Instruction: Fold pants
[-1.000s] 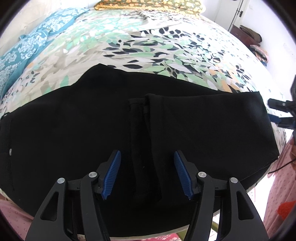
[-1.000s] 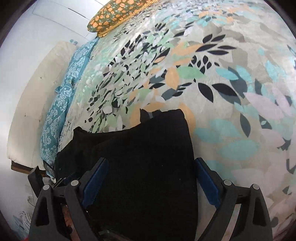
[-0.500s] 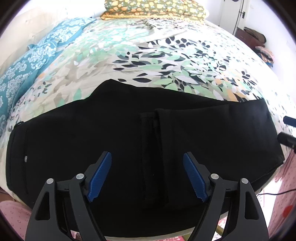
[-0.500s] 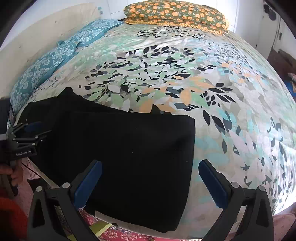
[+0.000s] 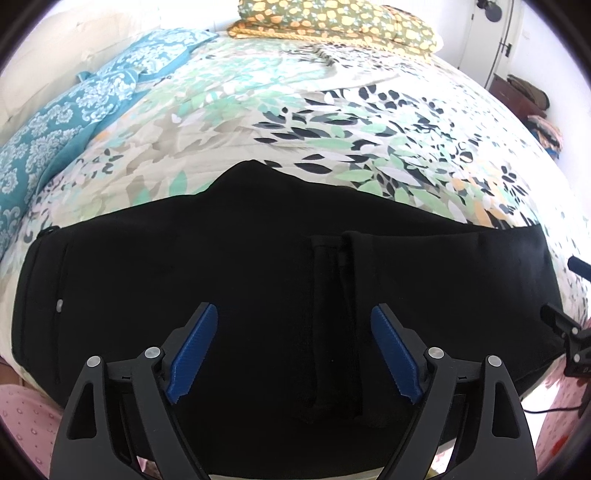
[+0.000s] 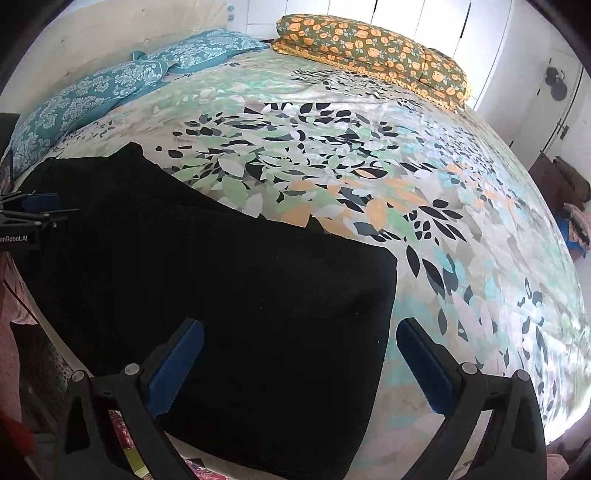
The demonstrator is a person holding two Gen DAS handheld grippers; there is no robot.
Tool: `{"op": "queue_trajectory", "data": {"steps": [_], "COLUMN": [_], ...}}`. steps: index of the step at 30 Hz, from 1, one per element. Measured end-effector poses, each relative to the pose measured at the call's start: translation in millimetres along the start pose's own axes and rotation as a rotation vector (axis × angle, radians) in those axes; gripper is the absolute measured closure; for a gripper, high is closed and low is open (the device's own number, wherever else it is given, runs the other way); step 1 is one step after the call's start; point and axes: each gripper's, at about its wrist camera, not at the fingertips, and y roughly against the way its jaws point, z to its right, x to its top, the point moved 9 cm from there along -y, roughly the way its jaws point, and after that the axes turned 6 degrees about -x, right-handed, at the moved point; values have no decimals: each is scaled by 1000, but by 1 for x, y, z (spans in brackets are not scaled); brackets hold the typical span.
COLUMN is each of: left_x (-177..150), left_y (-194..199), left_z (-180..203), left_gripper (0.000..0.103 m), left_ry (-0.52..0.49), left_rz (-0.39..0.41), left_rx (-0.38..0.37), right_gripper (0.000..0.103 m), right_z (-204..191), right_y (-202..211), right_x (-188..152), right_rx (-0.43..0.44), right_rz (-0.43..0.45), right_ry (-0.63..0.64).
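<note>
Black pants lie flat along the near edge of the bed, folded lengthwise, with the leg ends folded back so their hems lie across the middle. The waistband is at the left. My left gripper is open and empty above the middle of the pants. My right gripper is open and empty above the folded right end of the pants. The left gripper shows at the left edge of the right wrist view.
The bed has a leaf-print cover. Teal pillows lie at the far left and an orange-flowered pillow at the head. A dark cabinet with clothes stands at the right by the white wall.
Both grippers have drawn up and back from the pants, so more of the bed shows. The left jaws have opened wider. The right view has swung to face the head of the bed.
</note>
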Motion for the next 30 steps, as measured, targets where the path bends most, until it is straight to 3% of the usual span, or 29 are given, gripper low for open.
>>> {"op": "queue_trajectory", "data": {"steps": [7, 15, 30], "left_x": [3, 5, 5], "left_y": [2, 2, 3], "left_z": [-7, -14, -36], "left_gripper": [16, 16, 16], "left_ry": [23, 60, 123], "left_rz": [20, 22, 25], "left_rx": [15, 14, 77], "right_gripper": [0, 0, 0], "right_z": [-10, -7, -8], "right_y": [-21, -32, -35], "right_x": [-14, -21, -24], "right_rx": [2, 51, 62], "right_rz": [-64, -127, -128], "right_ry": [55, 1, -9]}}
